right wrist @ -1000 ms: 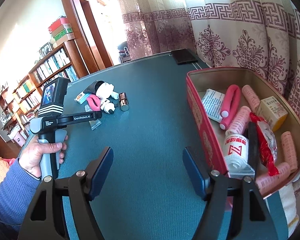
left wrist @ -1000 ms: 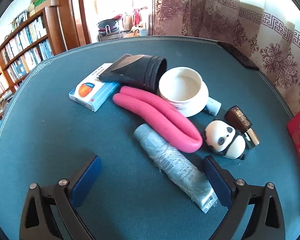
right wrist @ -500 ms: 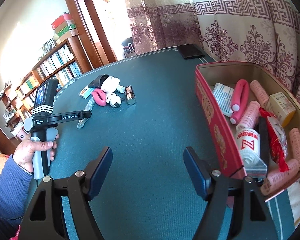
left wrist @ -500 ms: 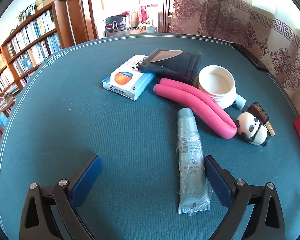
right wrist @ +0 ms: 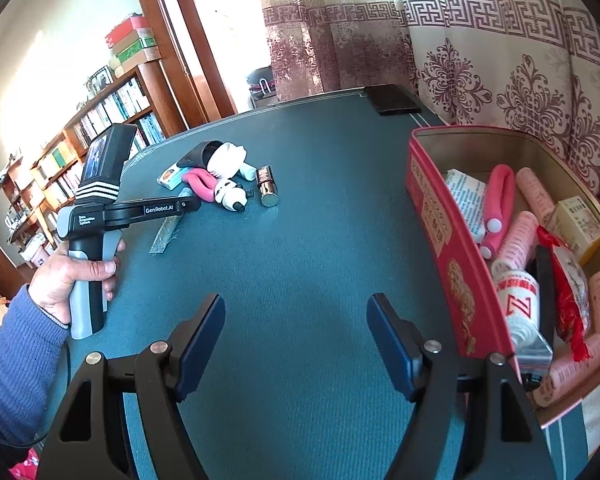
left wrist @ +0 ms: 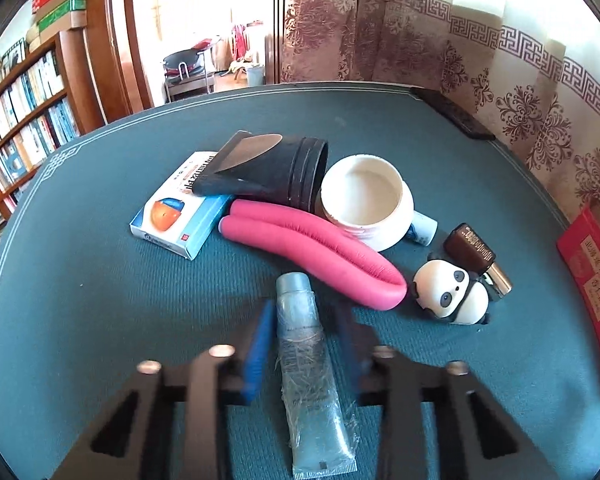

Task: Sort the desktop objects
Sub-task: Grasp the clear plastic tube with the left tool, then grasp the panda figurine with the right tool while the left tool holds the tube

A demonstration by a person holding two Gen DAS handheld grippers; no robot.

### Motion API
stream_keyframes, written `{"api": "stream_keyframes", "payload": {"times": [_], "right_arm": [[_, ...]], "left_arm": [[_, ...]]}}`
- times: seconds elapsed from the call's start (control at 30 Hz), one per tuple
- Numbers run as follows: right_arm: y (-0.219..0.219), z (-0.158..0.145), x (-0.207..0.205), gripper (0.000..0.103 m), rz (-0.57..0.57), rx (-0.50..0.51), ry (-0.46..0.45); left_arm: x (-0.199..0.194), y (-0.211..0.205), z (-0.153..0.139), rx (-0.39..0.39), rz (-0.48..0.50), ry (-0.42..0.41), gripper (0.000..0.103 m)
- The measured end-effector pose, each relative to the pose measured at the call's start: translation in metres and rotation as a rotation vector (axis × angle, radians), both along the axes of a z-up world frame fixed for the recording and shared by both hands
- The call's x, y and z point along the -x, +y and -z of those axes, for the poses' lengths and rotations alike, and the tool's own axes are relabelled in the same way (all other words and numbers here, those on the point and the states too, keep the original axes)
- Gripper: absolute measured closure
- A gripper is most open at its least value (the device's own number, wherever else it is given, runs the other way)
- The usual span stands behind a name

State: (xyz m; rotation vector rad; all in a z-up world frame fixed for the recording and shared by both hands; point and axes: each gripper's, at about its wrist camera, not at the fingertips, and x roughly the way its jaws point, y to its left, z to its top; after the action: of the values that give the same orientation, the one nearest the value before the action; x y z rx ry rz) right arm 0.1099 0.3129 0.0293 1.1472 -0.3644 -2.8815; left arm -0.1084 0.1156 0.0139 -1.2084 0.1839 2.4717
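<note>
Since half a second ago, the left gripper (left wrist: 304, 344) has narrowed its jaws from wide apart to close on either side of the tube (left wrist: 306, 360), which had lain beside the right finger and is now between both. Motion blur hides whether the blue pads (left wrist: 260, 344) touch the tube yet, so I cannot tell if it is grasped. The tube lies flat on the green surface (left wrist: 80, 320), cap end pointing away, crimped end toward the camera. Just beyond the cap lies a pink roller (left wrist: 312, 248), with a panda (left wrist: 452, 292) at its right, touching a brown bottle (left wrist: 476, 252). Farther off are a white jar (left wrist: 364, 200), a black nozzle (left wrist: 268, 172) and a blue box (left wrist: 180, 212).

The right gripper (right wrist: 296, 344) hangs over bare surface, jaws wide and empty, with the red tin (right wrist: 452, 248) at its right.
</note>
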Motion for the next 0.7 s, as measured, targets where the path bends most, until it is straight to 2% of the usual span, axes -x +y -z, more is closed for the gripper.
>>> {"api": "stream_keyframes", "payload": {"times": [0.1, 0.53, 0.67, 0.7], "right_arm": [[-0.007, 0.000, 0.011, 0.026, -0.024, -0.013, 0.002], [-0.045, -0.003, 0.093, 0.027, -0.142, -0.077, 0.024], [-0.064, -0.003, 0.126, 0.036, -0.194, -0.125, 0.032], [-0.068, -0.003, 0.135, 0.039, -0.208, -0.140, 0.033]], "left_arm": [[-0.004, -0.014, 0.000, -0.078, -0.018, -0.028, 0.079], [-0.039, -0.050, -0.012, -0.134, -0.027, 0.000, 0.080], [-0.036, -0.049, -0.004, -0.148, -0.034, -0.031, 0.079], [-0.035, -0.046, -0.002, -0.155, -0.034, -0.040, 0.076]]}}
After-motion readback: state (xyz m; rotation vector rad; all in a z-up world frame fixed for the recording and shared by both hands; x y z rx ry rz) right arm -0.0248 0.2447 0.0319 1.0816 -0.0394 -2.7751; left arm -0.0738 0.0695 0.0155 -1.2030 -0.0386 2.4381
